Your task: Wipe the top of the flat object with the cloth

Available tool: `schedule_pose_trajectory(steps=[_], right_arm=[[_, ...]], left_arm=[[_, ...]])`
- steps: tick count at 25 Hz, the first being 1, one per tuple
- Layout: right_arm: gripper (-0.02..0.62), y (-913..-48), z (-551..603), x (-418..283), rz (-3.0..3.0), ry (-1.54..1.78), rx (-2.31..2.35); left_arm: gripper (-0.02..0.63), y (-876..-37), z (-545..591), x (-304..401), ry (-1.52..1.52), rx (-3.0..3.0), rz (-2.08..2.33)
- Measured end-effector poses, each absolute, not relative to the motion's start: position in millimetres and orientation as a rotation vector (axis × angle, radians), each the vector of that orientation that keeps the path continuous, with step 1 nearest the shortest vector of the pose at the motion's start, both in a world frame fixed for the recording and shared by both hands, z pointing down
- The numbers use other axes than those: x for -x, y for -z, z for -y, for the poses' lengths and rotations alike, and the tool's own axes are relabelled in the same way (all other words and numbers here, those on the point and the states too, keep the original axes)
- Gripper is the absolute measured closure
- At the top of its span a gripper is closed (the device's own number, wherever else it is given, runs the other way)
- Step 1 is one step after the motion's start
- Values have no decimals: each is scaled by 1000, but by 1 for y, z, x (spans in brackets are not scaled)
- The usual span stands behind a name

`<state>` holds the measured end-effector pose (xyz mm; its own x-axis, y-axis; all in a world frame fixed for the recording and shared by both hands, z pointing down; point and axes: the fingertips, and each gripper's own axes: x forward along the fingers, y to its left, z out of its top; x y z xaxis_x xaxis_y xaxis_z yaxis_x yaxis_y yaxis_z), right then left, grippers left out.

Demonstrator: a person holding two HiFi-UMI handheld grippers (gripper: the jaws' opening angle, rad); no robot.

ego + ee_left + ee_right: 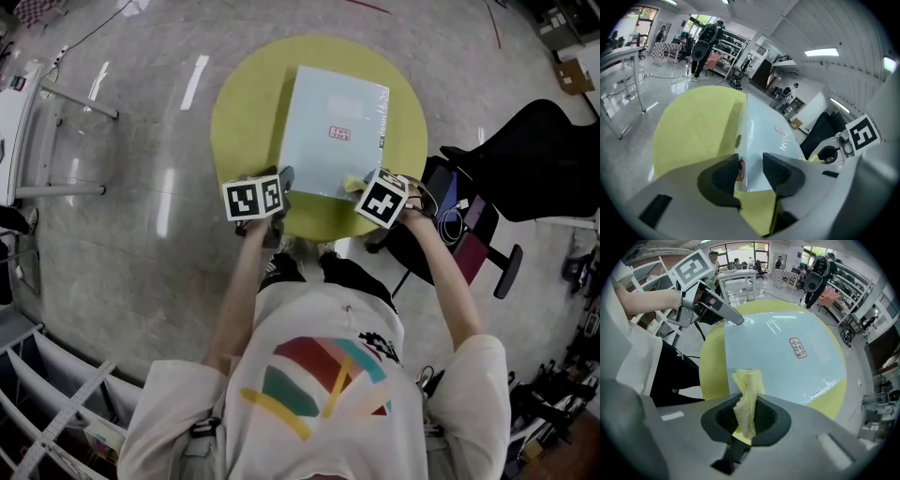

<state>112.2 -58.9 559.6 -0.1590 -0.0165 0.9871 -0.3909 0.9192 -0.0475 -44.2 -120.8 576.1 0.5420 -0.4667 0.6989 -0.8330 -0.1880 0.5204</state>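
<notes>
**Right gripper holds the cloth at the flat object's near corner**

Right gripper (747,416) has its jaws closed on a crumpled yellow cloth (746,394), which sticks up out of them and hangs over the near right corner of the flat object (333,131). Whether the cloth touches the surface cannot be told. Left gripper (751,171) sits at the near left corner with its jaws apart. That corner lies just at the fingertips, and nothing is clamped.

The flat object is a pale blue, plastic-wrapped slab lying on a round yellow-green table (246,103), turned slightly askew. Its top is bare apart from a small red label (339,133) near the middle. Its far corners reach close to the table's far rim, and its right edge runs near the right rim. A wider band of bare tabletop shows along the left side and the near side.

A black office chair (525,150) stands just beside the table on the right, near the right gripper. Open grey floor (122,216) lies to the left.
</notes>
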Motion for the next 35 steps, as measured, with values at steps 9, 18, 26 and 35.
schedule_pose_trajectory(steps=[9, 18, 26, 35], right_arm=[[569, -560, 30, -107, 1719, -357, -293], [569, -559, 19, -100, 1729, -376, -285], [569, -550, 14, -100, 1773, -395, -267], [569, -487, 129, -127, 1783, -192, -506]], left_arm=[[440, -576, 121, 43, -485, -1836, 1065], [440, -574, 122, 46, -486, -1837, 1060], [440, -575, 121, 42, -483, -1832, 1059], [440, -576, 121, 41, -488, -1833, 1055]])
